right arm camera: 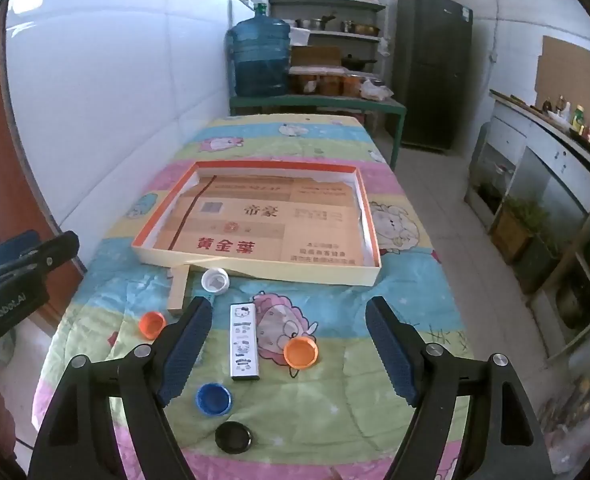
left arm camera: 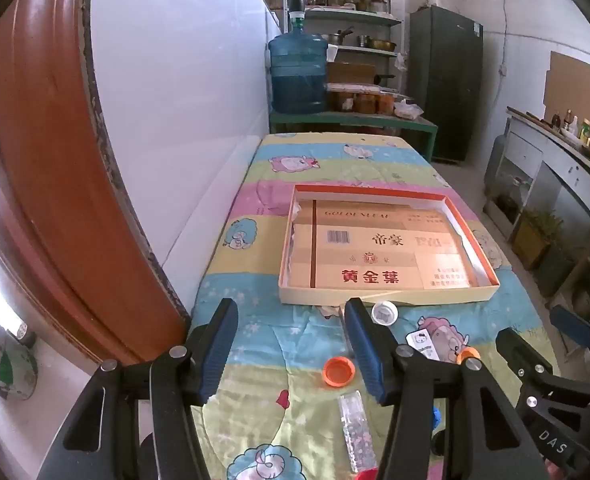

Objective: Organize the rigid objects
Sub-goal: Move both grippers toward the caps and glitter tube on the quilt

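A shallow cardboard tray (left arm camera: 387, 295) (right arm camera: 255, 270) with an orange inner rim lies on the cartoon-print table cloth. In front of it lie a white cap (right arm camera: 215, 280) (left arm camera: 383, 314), two orange caps (right arm camera: 301, 353) (right arm camera: 152, 324), a blue cap (right arm camera: 214, 399), a black cap (right arm camera: 233, 437), a white rectangular case (right arm camera: 244, 342), a wooden stick (right arm camera: 179, 288) and a clear glitter tube (left arm camera: 357, 428). My left gripper (left arm camera: 291, 344) is open, above the near left of the cloth. My right gripper (right arm camera: 287, 344) is open, above the white case and an orange cap.
A white wall and a brown door frame (left arm camera: 47, 180) run along the left. A green bench with a blue water jug (left arm camera: 297, 72) stands behind the table. Shelves, a dark fridge (right arm camera: 431, 68) and a counter stand at the back and right.
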Tool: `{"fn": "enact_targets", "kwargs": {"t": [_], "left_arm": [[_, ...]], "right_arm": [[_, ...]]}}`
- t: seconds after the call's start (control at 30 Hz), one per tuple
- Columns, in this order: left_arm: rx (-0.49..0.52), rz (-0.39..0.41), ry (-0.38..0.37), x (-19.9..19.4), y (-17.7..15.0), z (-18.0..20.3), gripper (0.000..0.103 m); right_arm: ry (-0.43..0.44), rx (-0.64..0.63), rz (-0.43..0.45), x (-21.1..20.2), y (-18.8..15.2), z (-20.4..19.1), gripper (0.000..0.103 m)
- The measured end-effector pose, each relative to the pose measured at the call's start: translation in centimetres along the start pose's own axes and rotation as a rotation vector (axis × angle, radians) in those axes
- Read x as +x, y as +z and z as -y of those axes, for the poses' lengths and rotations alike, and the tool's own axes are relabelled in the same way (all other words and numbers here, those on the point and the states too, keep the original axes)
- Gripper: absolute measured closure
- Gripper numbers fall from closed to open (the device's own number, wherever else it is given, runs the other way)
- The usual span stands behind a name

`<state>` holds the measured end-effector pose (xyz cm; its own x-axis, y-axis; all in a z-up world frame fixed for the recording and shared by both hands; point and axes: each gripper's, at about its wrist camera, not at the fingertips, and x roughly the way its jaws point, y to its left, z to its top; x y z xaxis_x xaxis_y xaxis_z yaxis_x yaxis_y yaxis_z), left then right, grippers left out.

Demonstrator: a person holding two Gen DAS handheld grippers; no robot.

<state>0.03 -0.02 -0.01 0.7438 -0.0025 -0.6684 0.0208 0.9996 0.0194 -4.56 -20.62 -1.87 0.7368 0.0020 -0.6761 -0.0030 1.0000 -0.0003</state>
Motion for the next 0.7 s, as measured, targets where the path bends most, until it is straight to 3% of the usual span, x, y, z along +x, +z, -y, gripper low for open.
{"fn": "enact_targets", "kwargs": {"t": [0.3, 0.7], "left_arm": [[0.003, 0.016, -0.007, -0.8, -1.5, 0.5, 0.047], [0.003, -0.011, -0.026, -0.3, -1.0, 0.5, 0.047]], "right_arm": [[0.004, 0.003, 0.003, -0.2, 0.0, -0.2, 0.023], [0.007, -0.002, 0.005, -0.9, -0.1, -0.8, 0.023]]}}
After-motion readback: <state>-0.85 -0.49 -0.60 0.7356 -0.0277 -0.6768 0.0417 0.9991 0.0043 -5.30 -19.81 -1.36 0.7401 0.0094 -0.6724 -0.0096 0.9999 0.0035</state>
